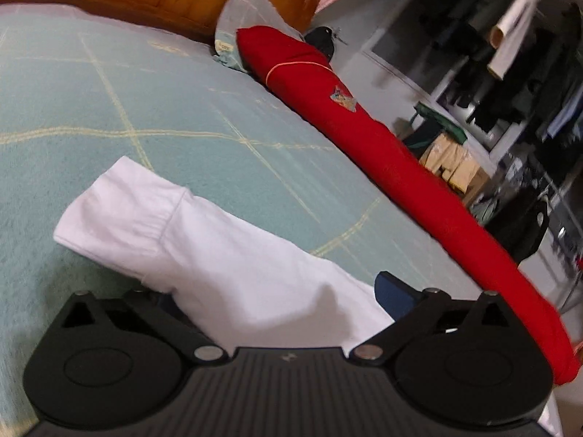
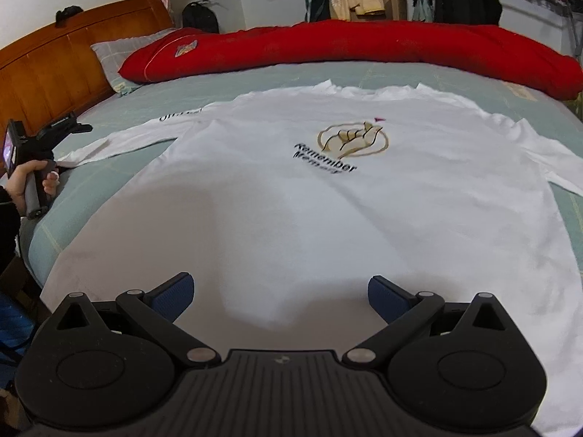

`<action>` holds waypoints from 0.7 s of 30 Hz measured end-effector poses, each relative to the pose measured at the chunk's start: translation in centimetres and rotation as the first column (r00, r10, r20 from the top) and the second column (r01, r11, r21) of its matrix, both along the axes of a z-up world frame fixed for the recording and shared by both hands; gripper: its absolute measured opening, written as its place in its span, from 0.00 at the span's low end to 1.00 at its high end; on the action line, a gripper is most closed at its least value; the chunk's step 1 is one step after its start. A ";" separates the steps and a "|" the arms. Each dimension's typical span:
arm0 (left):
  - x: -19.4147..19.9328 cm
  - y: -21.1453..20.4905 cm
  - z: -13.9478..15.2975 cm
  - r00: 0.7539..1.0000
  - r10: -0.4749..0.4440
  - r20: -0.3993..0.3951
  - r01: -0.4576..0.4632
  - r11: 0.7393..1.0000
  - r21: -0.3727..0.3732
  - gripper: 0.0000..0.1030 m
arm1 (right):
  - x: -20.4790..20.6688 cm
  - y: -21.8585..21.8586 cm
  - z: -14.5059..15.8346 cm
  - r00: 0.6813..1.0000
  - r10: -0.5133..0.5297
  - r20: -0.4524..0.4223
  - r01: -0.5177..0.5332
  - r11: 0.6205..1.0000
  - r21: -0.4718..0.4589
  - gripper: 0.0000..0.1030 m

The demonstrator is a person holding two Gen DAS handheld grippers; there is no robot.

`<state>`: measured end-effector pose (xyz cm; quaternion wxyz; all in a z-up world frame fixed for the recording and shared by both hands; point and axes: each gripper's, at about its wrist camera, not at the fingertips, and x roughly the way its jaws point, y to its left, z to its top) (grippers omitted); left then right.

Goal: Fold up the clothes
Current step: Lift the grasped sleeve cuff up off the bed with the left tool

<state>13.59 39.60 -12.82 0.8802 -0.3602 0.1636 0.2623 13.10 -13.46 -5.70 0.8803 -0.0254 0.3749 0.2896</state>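
White shirt (image 2: 291, 189) with "Remember Memory" chest print

white shirt (image 2: 291, 200) with gold-and-black print, pale green bedcover (image 1: 164, 102) with yellow lines, red bolster (image 2: 346, 51).

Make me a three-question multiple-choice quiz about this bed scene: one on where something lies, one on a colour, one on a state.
1. Where is the red quilt?
A. along the bed's far side
B. on the floor
C. covering the shirt

2. What colour is the shirt?
A. blue
B. white
C. black

3. How is the right gripper?
A. shut on the shirt
B. open
C. shut and empty

Answers: 1 A, the quilt lies beyond the shirt, by the pillow. 2 B, white cloth with a printed logo. 3 B, its fingers stand apart above the hem.
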 end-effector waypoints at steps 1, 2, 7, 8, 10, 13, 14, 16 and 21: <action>0.3 0.3 0.1 1.000 0.006 -0.002 -0.006 1.000 -0.005 0.98 | 0.2 0.1 -0.1 1.000 -0.006 0.000 0.006 1.000 -0.005 1.00; 0.5 0.6 0.3 1.000 0.013 0.002 -0.013 1.000 -0.013 0.98 | 0.3 0.2 -0.2 1.000 -0.014 0.001 0.014 1.000 -0.008 1.00; 0.4 2.1 0.7 0.998 0.028 0.062 -0.024 0.998 -0.063 0.97 | 0.0 0.4 -0.1 1.000 0.006 0.013 -0.006 1.000 0.004 1.00; 0.2 2.2 0.7 0.997 0.026 0.073 -0.021 0.997 -0.069 0.96 | -0.1 0.3 -0.1 1.000 0.007 0.016 -0.007 1.000 0.001 1.00; -0.1 2.3 0.9 0.995 0.024 0.095 -0.017 0.997 -0.070 0.94 | -0.2 0.2 -0.2 1.000 0.007 0.020 -0.008 1.000 0.001 1.00; -0.6 2.3 1.3 0.990 0.019 0.139 -0.009 0.997 -0.071 0.94 | -0.3 0.1 -0.1 1.000 0.005 0.020 -0.005 1.000 0.016 1.00; -0.7 2.2 1.6 0.989 0.015 0.148 -0.005 0.998 -0.067 0.94 | -0.3 0.0 -0.1 1.000 0.004 0.023 -0.005 1.000 0.019 1.00; -0.7 2.1 2.1 0.986 0.005 0.167 0.005 0.998 -0.055 0.94 | -0.4 0.0 0.1 0.999 0.006 0.031 -0.007 1.000 0.023 1.00; -0.3 1.2 3.9 0.977 -0.041 0.208 0.046 0.999 -0.016 0.94 | -0.9 -0.2 0.4 0.999 0.008 0.046 -0.009 1.000 0.025 1.00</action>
